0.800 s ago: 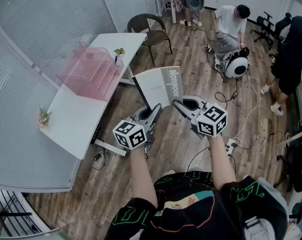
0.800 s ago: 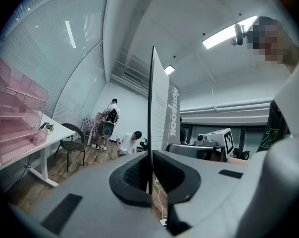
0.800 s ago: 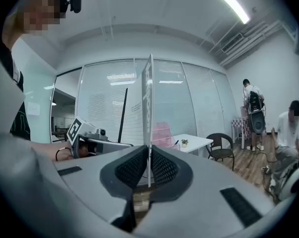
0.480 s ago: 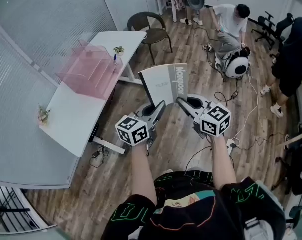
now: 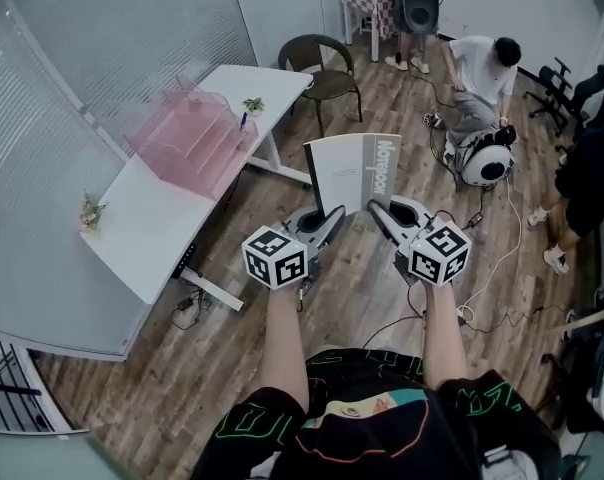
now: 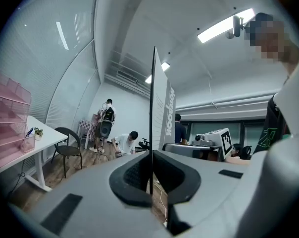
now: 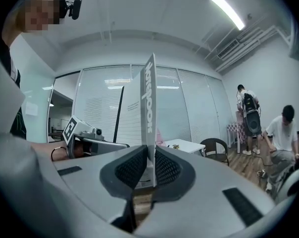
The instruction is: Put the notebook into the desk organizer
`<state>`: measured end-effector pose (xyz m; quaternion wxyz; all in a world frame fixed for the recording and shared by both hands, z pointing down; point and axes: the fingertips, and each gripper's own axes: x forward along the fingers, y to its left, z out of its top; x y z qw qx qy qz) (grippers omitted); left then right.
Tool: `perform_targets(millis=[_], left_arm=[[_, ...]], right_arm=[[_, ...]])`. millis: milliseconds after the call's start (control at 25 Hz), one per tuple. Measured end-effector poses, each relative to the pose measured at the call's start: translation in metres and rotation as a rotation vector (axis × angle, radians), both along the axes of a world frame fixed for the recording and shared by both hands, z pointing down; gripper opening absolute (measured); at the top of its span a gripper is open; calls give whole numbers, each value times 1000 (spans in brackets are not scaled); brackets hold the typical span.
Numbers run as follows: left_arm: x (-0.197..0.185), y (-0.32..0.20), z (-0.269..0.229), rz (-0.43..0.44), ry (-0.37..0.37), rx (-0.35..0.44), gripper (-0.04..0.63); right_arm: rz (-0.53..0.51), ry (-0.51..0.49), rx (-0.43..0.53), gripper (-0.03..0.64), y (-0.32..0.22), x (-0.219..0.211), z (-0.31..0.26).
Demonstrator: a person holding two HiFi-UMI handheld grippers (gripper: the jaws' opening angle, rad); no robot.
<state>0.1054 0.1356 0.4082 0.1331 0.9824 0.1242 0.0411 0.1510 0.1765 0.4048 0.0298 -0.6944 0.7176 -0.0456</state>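
Note:
The notebook (image 5: 357, 171), grey and white with a printed spine, stands upright in the air above the wooden floor, held from below by both grippers. My left gripper (image 5: 334, 212) is shut on its lower left edge; in the left gripper view the notebook (image 6: 158, 108) shows edge-on between the pads. My right gripper (image 5: 374, 206) is shut on the lower right edge by the spine, and the notebook (image 7: 148, 103) rises between its pads. The pink see-through desk organizer (image 5: 190, 133) sits on the white desk (image 5: 132, 243), to the left of the notebook and well apart from it.
A dark chair (image 5: 325, 66) stands at the desk's far end. A small potted plant (image 5: 253, 105) sits beside the organizer and another (image 5: 92, 211) near the desk's left edge. A person crouches (image 5: 480, 78) by a round white device (image 5: 485, 158); cables trail across the floor.
Both grippers and the notebook have shifted a little to the right and further forward in the head view. The view itself has swung, so the desk lies slightly more to the right.

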Motion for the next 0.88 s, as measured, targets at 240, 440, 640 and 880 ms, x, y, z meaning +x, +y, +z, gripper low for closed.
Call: perform_targets(millis=[240,440,640,880], left_arm=[[-5,-17,21,-64,-39,-26,5],[8,-42,22,-82,-33,-13,5],[32,-96,21,-101,-14,-10,5],[75,-175,15,-124,6,-33,5]], right_arm=[[-50,-31,-25,21,-20,-3,22],[-78,-47,-8,21,-48,13,24],[-84,-28,8,21,-101,37,23],[-115,-19,-22,23,-184,83,16]])
